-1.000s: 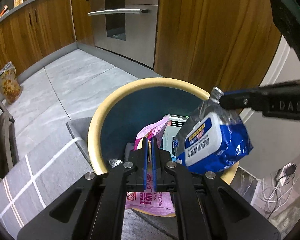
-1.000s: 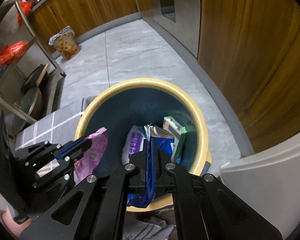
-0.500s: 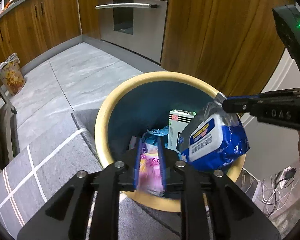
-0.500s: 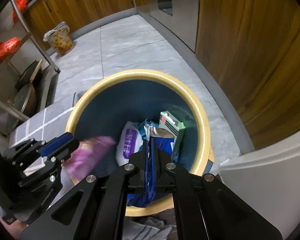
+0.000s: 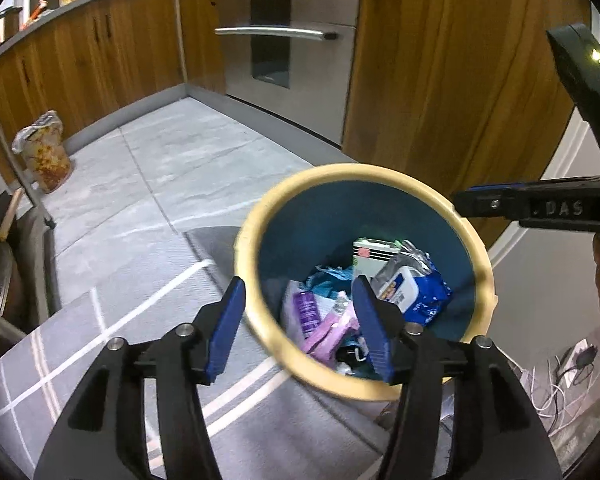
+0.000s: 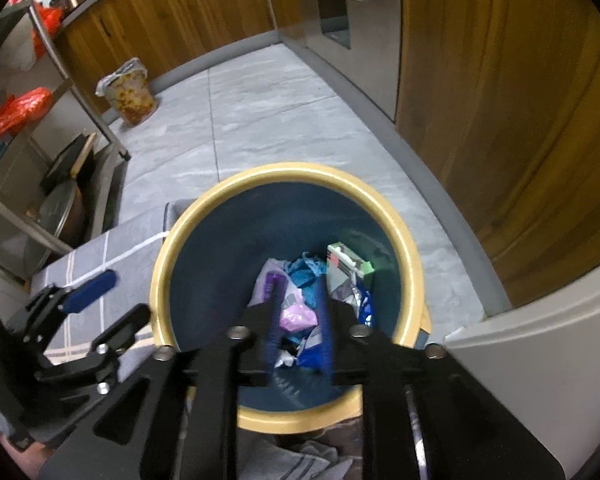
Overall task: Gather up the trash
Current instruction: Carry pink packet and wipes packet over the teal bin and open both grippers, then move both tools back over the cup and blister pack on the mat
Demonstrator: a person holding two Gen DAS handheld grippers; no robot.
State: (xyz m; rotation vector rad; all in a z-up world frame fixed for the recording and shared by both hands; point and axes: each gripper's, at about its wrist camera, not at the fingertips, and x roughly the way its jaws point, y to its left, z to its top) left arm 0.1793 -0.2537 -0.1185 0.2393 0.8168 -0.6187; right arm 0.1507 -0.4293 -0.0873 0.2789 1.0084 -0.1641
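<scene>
Now both packets lie in the bin (image 5: 482, 248), left gripper (image 5: 300, 320) and right gripper (image 6: 298, 320) just opened, empty.

Grey stone floor tiles (image 5: 204, 160) are stretching ahead of the fingers toward wooden cabinets (image 5: 80, 64) and a steel oven (image 5: 288, 36). A grey striped rug (image 5: 112, 312) is lying beneath them, and a metal shelf rack (image 6: 28, 128) is standing leftward.
</scene>
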